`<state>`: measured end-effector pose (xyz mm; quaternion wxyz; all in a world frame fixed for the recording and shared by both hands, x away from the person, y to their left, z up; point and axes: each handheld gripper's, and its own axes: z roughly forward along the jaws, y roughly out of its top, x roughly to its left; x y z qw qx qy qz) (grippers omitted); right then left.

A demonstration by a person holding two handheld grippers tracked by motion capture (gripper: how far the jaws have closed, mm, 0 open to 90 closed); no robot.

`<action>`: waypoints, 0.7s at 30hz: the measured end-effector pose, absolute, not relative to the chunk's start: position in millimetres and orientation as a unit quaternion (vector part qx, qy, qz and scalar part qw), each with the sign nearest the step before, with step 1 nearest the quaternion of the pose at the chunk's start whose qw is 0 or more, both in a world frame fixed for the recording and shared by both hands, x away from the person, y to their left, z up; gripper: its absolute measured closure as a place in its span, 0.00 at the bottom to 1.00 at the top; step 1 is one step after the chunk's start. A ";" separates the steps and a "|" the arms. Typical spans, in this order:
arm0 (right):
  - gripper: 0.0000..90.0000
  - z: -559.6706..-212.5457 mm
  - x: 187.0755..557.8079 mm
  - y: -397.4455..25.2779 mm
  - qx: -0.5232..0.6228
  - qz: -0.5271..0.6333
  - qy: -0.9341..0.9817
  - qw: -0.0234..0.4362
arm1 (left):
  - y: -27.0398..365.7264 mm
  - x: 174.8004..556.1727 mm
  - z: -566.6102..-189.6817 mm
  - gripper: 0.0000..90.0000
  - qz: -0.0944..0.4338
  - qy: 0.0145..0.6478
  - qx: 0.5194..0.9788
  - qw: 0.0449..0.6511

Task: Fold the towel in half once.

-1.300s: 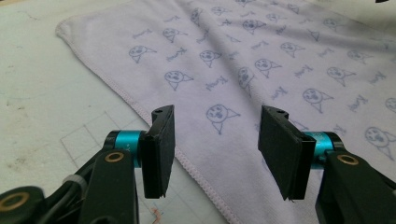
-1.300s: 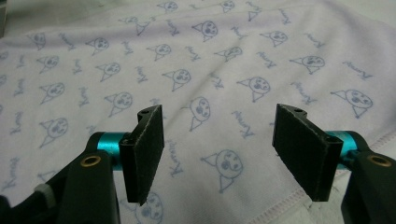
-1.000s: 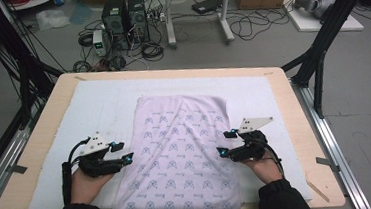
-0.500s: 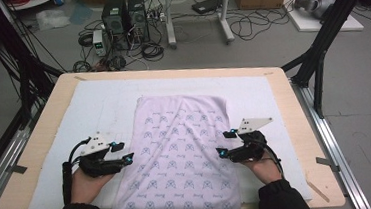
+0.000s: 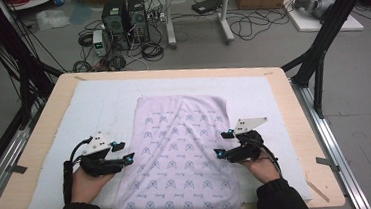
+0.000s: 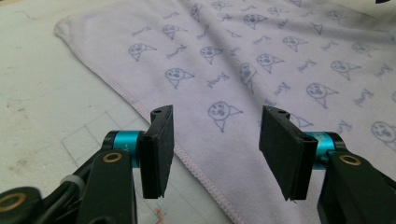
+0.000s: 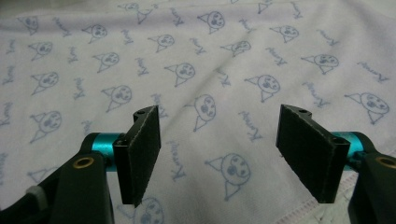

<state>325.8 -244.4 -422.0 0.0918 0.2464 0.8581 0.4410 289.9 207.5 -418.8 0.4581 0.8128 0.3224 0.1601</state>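
- Table (image 5: 282, 84): wooden top, covered by a white mat (image 5: 74, 118).
- Towel (image 5: 180, 155): pale lilac with a printed pattern, spread flat on the mat at the centre; near end hangs over the table edge by the person.
- Left gripper (image 5: 127, 158): at the towel's left hem, jaws parted and holding nothing; in the left gripper view (image 6: 215, 154) the stitched edge runs between the jaws.
- Right gripper (image 5: 219, 153): at the towel's right hem, jaws likewise spread, empty; its own view (image 7: 217, 158) shows cloth beneath.

Both tools wide-jawed: left tool (image 5: 127, 157), right tool (image 5: 219, 153).
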 end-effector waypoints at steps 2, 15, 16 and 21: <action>0.34 -421.0 328.9 -244.7 0.248 0.439 0.859 0.091 | 208.2 293.2 -416.8 0.52 0.162 0.323 0.816 0.452; 0.43 -399.9 408.0 -253.5 0.290 0.406 0.859 0.117 | 185.7 385.3 -390.2 0.62 0.188 0.324 0.829 0.415; 0.44 -401.8 414.2 -254.9 0.299 0.405 0.856 0.118 | 183.3 392.8 -393.2 0.63 0.186 0.328 0.831 0.410; 0.49 -421.6 435.1 -259.6 0.333 0.381 0.854 0.122 | 182.2 417.0 -417.1 0.68 0.177 0.356 0.833 0.386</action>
